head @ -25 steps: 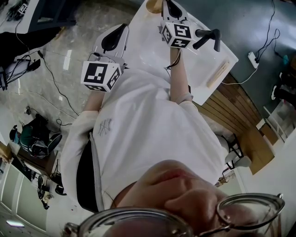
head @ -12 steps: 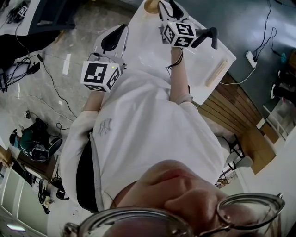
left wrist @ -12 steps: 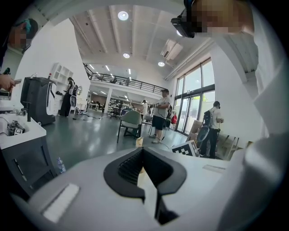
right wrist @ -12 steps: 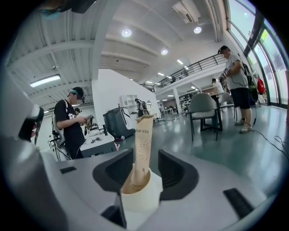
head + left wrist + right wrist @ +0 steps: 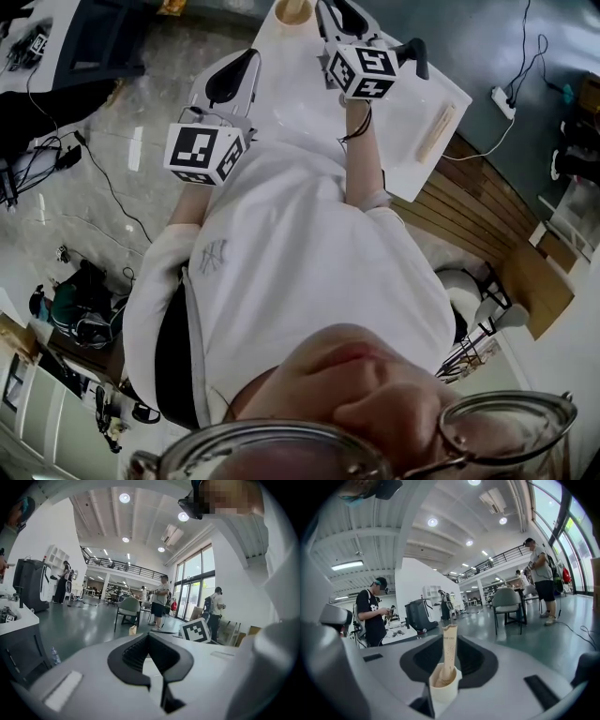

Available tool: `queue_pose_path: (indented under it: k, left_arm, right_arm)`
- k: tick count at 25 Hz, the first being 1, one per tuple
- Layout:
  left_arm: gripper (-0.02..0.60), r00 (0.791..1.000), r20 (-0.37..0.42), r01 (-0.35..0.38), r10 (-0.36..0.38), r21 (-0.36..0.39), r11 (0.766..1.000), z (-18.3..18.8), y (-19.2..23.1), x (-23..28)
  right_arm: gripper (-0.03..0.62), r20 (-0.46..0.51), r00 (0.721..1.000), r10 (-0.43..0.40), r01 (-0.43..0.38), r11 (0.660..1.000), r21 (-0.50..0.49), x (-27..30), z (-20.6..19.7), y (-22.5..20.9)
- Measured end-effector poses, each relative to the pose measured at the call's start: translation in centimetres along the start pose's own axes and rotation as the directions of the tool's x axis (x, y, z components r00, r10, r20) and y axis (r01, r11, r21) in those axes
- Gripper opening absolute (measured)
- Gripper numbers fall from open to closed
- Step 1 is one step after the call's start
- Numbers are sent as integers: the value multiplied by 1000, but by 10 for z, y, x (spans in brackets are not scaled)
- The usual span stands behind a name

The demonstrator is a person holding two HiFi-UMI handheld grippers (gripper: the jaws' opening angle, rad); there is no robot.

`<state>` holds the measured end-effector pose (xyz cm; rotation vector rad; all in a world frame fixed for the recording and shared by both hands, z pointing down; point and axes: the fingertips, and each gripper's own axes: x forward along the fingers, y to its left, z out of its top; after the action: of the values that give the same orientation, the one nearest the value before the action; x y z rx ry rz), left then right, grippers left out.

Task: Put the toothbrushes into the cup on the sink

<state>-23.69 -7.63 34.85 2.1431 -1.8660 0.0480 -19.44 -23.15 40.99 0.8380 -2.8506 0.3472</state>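
A cream cup [image 5: 443, 692] stands right in front of my right gripper [image 5: 451, 640], with one paper-wrapped toothbrush [image 5: 449, 651] upright in it. This gripper's jaws have just been closing a little but stand open, and the pads do not press on the toothbrush. In the head view the cup [image 5: 292, 9] sits at the sink top's far end, next to the right gripper [image 5: 336, 17]. A second boxed toothbrush [image 5: 437, 134] lies on the white sink top [image 5: 300, 108] to the right. My left gripper [image 5: 234, 77] hovers at the sink's left edge; its jaws [image 5: 149, 637] meet at the tips, empty.
A black faucet [image 5: 412, 54] rises to the right of the right gripper. The person's torso hides the sink's near part. Cables and equipment lie on the floor at left. People and a green chair [image 5: 128, 609] stand in the hall beyond.
My right gripper has lifted slightly beside the cup. The left gripper has barely shifted. The head view has swung a little, so the sink sits further left.
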Motion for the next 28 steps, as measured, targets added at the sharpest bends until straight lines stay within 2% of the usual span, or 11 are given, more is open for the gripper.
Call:
queue_pose_path:
  k: [2,6,17,23,28]
  left_arm:
    - [8,1000,5,18,-18,6,1000,1,-6,0]
    - [8,999,6,52,-52,17,999,-1,-18,-1]
    - [8,987,17,158,-159,59,986,4,-58,1]
    - [8,979,17,200,-202,72,977,2,-70,-2]
    - [8,971,12,238,-239,80,968,0,-84,-2]
  right_arm:
    - [67,26,999,-18,18,1000,-9,-10,13,-1]
    - [24,74,995,-61,64,997,-35,-35,34,-5]
    - [9,172,975,-140,146,989,-21,-129,70,-17]
    - [9,229,940,-254,260,966,5,-196,84,-37]
    - [9,262,895,-362,361,931,53,-260,81,-49]
